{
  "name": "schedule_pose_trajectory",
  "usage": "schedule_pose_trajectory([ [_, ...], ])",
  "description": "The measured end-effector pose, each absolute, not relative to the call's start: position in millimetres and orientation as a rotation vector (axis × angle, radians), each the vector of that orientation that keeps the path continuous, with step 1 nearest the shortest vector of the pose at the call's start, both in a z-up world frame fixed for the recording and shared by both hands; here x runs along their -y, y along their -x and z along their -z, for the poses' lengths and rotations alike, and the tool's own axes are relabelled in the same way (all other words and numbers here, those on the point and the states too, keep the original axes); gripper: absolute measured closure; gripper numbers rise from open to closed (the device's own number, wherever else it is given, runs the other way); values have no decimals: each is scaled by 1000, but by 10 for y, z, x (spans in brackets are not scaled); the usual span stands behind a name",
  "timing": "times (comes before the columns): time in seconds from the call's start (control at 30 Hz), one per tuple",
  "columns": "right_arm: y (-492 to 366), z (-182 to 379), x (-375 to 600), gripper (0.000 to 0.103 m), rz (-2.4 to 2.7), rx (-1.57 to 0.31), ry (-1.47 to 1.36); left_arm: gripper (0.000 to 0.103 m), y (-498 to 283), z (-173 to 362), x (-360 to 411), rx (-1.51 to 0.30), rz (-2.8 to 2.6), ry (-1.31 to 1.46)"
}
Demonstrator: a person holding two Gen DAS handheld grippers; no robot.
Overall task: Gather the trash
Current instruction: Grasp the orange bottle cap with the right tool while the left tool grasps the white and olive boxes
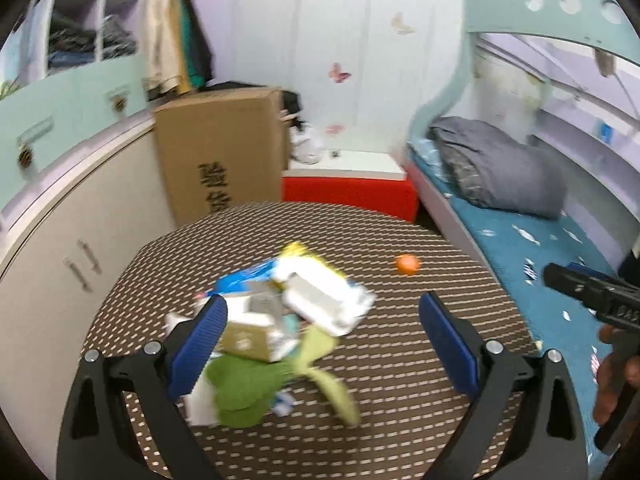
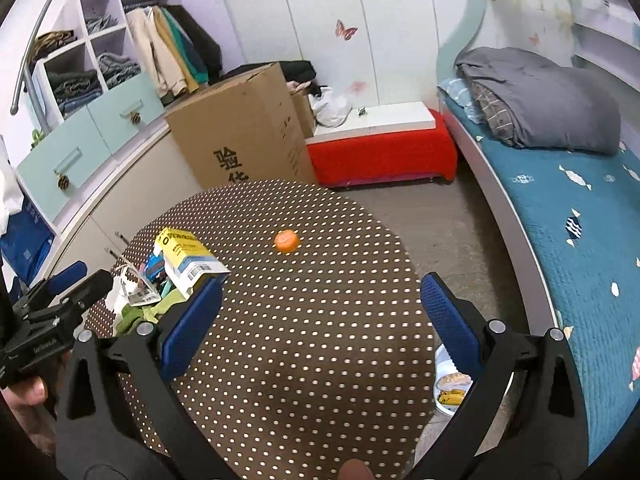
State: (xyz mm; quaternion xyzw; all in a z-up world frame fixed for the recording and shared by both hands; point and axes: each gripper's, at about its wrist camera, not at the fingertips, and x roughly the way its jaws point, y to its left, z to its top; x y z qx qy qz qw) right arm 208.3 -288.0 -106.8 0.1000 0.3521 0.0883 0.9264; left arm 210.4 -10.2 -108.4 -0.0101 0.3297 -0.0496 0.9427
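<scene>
Both tools, left tool [image 1: 322,342] and right tool [image 2: 320,320], are hanging released and empty; we are barely starting: trash pile [image 1: 280,320] crowding the bench's [image 2: 320,360] left edge, orange cap [image 2: 287,241] lying toward its far edge.

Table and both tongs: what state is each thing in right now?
left tongs: open, over the trash pile, holding nothing
right tongs: open, empty, above bare table
trash pile: heaped loose on the table
orange cap: lying alone, apart from the pile
table: covered by a dotted brown cloth
</scene>
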Motion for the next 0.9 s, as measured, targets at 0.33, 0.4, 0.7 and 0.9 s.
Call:
schedule_pose_trajectory([
  [0.33,-2265,1221,2592,6,-224,-777,-183,9,-2246,1293,-494,-710,43,74],
  [0.4,-2289,1246,2570,6,-230,-784,-181,9,-2299,1332,-528,-718,60,69],
  [0.7,-2748,1558,2455,6,-225,-852,-153,9,-2669,1675,-634,-814,143,70],
  [0.9,-3239,1857,2301,14,-207,-913,-87,27,-2814,1796,-626,-852,190,81],
])
